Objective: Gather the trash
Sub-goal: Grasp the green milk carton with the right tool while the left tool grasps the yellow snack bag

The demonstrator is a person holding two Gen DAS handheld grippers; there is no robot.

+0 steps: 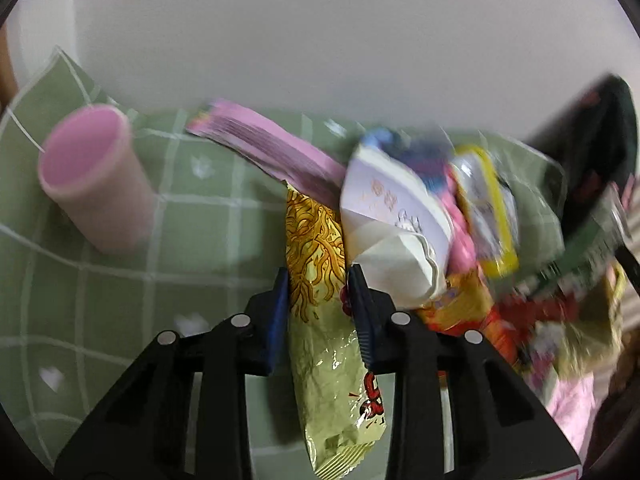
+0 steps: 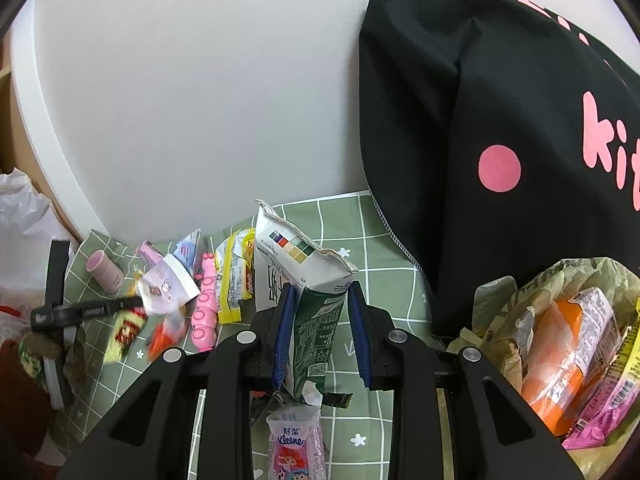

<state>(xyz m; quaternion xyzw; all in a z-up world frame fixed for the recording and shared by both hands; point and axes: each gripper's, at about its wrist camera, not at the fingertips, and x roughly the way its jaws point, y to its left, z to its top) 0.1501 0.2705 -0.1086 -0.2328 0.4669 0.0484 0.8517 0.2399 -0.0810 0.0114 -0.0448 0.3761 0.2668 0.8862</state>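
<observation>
1. The left gripper (image 1: 318, 276) held a yellow-green noodle packet (image 1: 324, 320) between its blue pads, which pressed on it from both sides; the packet ran lengthwise through the jaws toward the camera.
2. Just ahead and to the right of that gripper lay a blurred heap of trash: a crumpled white wrapper (image 1: 396, 236), a pink-purple wrapper (image 1: 272, 148) behind it, and a yellow-edged packet (image 1: 486, 208) farther right.
3. Ahead and well to the left of the left gripper stood a pink cup (image 1: 94, 184), upright on the green checked tablecloth (image 1: 200, 232).
4. The right gripper (image 2: 322, 292) was closed on a green-and-white carton (image 2: 308, 280), its torn top rising above the pads.
5. To the right of the right gripper, an open bag (image 2: 560, 340) held orange and pink wrappers.
6. Below the right gripper, near the camera, lay a Kleenex tissue pack (image 2: 294, 440).
7. Ahead and right of it hung a black cloth with pink print (image 2: 500, 120).
</observation>
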